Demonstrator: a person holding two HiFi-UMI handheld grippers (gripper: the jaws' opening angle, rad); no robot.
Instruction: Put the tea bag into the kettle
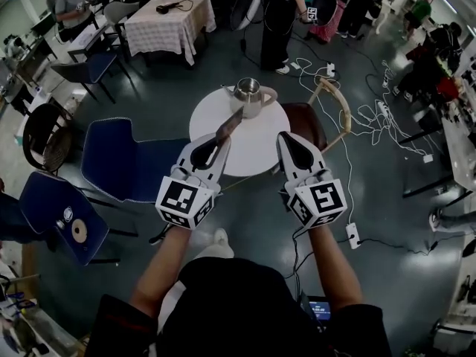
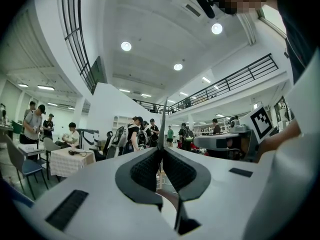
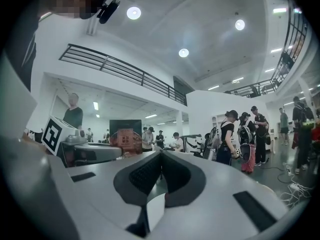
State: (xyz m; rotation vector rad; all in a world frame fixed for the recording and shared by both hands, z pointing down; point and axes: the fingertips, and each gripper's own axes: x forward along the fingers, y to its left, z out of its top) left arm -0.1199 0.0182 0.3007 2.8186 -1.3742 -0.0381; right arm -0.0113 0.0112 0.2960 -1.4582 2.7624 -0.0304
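A metal kettle (image 1: 249, 95) with no lid on it stands at the far side of the round white table (image 1: 256, 151). My left gripper (image 1: 221, 138) is shut on a flat brown tea bag sachet (image 1: 230, 123), which sticks out past the jaw tips toward the kettle and ends just short of it. In the left gripper view the tea bag (image 2: 163, 118) shows edge-on, pinched in my left gripper (image 2: 161, 151). My right gripper (image 1: 285, 137) hovers shut and empty over the table's right edge. From my right gripper (image 3: 161, 154) I see the tea bag (image 3: 125, 134) face-on.
Blue chairs (image 1: 126, 162) stand left of the table, and a brown chair (image 1: 306, 121) with a wooden back on its right. Cables and a power strip (image 1: 352, 234) lie on the floor at right. A cloth-covered table (image 1: 167, 21) and several people are further back.
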